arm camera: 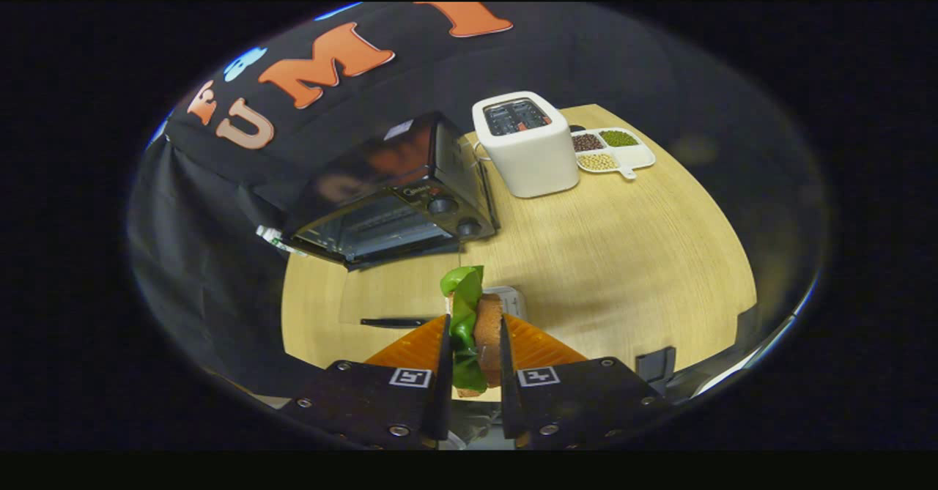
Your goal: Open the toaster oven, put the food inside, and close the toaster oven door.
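A sandwich (469, 329) of brown bread with a green lettuce leaf stands upright between my fingers, and my gripper (475, 321) is shut on it, held above the wooden table (623, 255). Beyond the fingers and a little to the left stands the black toaster oven (396, 197). Its glass door (399, 292) hangs open and lies flat toward me, with its dark handle (396, 321) nearest the fingers. The rack inside the oven shows through the opening.
A white pop-up toaster (524, 146) stands right of the oven. Behind it lies a white divided dish (612, 149) of beans. A small white object (513, 299) sits on the table just behind the sandwich. Black cloth walls close off the back and left.
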